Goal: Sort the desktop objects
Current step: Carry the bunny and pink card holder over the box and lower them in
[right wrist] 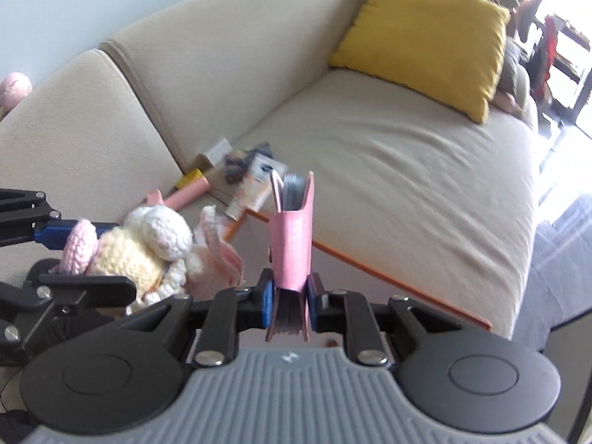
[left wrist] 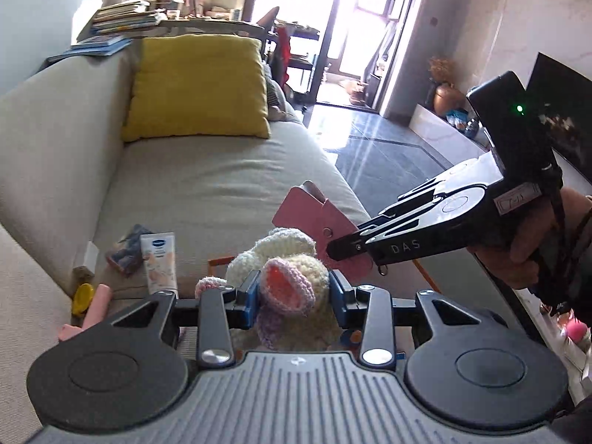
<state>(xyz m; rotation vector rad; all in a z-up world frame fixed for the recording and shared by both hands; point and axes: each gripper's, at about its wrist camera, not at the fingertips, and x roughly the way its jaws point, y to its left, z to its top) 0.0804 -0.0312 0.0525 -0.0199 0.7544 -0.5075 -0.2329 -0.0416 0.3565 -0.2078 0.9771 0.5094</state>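
My left gripper (left wrist: 294, 298) is shut on a crocheted cream and pink plush toy (left wrist: 285, 277), held above the sofa's front edge. The toy also shows at the left of the right wrist view (right wrist: 148, 251). My right gripper (right wrist: 290, 301) is shut on a pink card holder (right wrist: 294, 244) with grey cards inside, held upright. In the left wrist view the right gripper (left wrist: 342, 249) comes in from the right, holding the pink card holder (left wrist: 314, 218) just beyond the toy.
A white cream tube (left wrist: 160, 261), a blue wrapper (left wrist: 127, 253), a yellow item (left wrist: 82, 298) and a pink stick (right wrist: 190, 190) lie in the beige sofa's (right wrist: 388, 185) corner. A yellow cushion (left wrist: 198, 87) leans at its far end. An orange-edged surface (right wrist: 388, 277) runs below.
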